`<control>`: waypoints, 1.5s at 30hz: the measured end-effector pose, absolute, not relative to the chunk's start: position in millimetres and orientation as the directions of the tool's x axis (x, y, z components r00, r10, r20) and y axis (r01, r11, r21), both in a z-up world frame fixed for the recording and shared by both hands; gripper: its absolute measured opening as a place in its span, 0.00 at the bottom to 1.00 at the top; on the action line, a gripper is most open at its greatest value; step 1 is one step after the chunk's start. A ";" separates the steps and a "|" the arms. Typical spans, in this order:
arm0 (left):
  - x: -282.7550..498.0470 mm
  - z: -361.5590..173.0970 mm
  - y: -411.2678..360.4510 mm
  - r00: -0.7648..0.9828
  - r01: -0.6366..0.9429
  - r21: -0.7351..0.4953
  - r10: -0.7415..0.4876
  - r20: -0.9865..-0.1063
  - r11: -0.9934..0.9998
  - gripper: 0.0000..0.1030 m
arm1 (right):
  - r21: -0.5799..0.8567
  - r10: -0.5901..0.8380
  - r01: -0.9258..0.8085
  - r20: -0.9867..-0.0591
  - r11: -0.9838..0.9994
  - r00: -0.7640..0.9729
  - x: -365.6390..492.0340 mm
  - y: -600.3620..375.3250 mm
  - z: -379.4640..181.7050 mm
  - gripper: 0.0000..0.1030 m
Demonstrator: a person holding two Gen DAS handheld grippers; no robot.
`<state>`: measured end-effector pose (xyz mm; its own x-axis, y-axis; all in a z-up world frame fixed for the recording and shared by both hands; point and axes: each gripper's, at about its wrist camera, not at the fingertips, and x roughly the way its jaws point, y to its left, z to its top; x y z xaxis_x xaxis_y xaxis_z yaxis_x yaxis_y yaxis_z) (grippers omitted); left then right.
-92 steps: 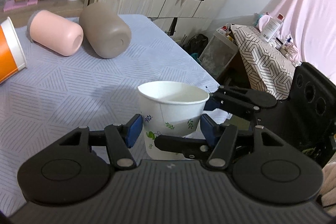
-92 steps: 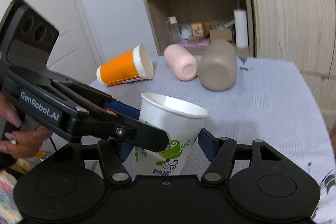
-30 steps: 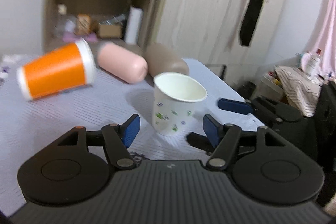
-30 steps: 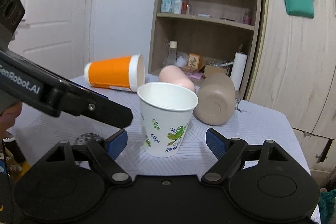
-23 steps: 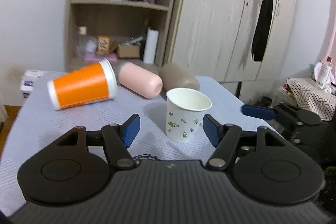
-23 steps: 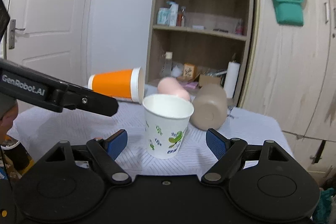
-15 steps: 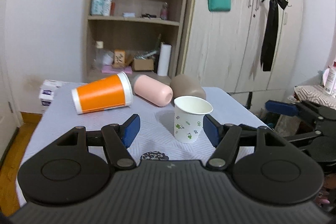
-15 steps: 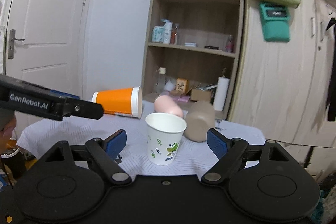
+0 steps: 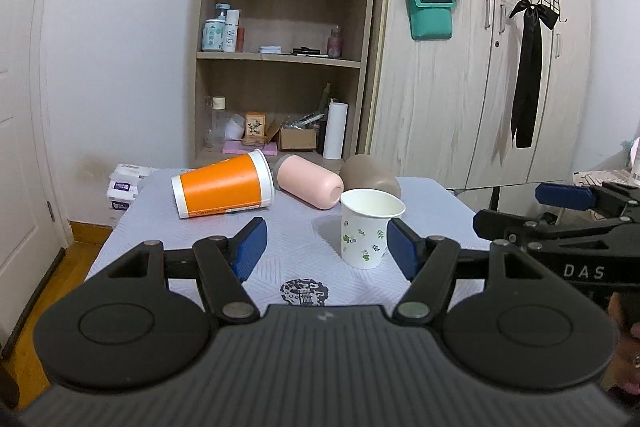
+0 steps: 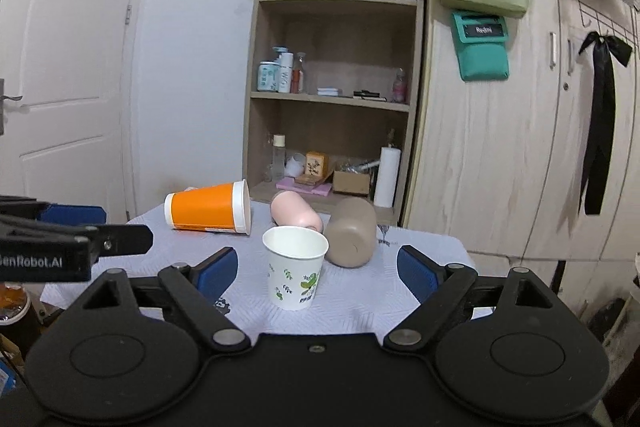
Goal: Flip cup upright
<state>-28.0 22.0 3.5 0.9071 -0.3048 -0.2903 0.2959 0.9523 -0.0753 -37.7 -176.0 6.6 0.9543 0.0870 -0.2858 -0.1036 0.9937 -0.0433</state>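
Tongs, left gripper (image 9: 324, 247): jaws spread wide, blue pads (image 9: 250, 242) well apart, nothing held, nothing touched; hovers short of table (image 9: 140, 227), w/ floral paper cup (image 9: 370, 227) seen between pads but farther off, no contact. Tongs, right gripper (image 10: 316, 269): jaws likewise wide, empty, touching nothing; same cup (image 10: 296, 267) framed between its pads, clear of both. Each tool shows at edge of other's view: right one at right of left-wrist view, left one at left of right-wrist view, both w/ jaws apart. Cup, paper, white w/ green leaf print: upright, mouth up, on grey-blue patterned cloth, near front-centre of table. Orange cup (image 9: 224, 187) w/ white rim: on its side, rear left. Pink tumbler (image 9: 310, 183): on its side, just right of orange one, behind floral cup. Taupe tumbler (image 9: 370, 175): on its side, behind floral cup, beside pink one. Shelf unit (image 9: 280, 67) w/ bottles, boxes, paper roll behind table; wardrobe (image 10: 520, 147) to right w/ teal pouch and black ribbon. Change vs. approx. 3 s ago: both tools then sat close around floral cup, left jaws at its sides; now both have backed well away, cup let go and standing alone. Vs. half a sec ago: both pulled back slightly more, cup unmoved; other three vessels unchanged.
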 end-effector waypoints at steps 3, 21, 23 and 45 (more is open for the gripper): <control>-29.1 4.6 20.3 0.918 0.274 -0.051 -0.277 -0.283 0.960 0.71 | -0.051 0.072 -0.091 -0.288 0.995 0.955 -40.6 -173.9 5.8 0.88; -25.7 3.7 28.1 0.947 0.156 0.005 -0.148 -0.286 0.988 1.00 | -0.032 -0.013 0.004 -0.263 0.999 0.965 -44.4 -171.6 6.7 1.00; -24.7 3.6 28.7 0.948 0.140 0.018 -0.129 -0.291 0.990 1.00 | -0.029 -0.021 0.014 -0.264 0.999 0.964 -44.5 -171.6 7.0 1.00; -20.4 1.5 28.9 0.938 0.060 0.060 -0.036 -0.346 0.996 1.00 | -0.008 -0.060 0.061 -0.299 0.998 0.952 -39.8 -172.9 2.1 1.00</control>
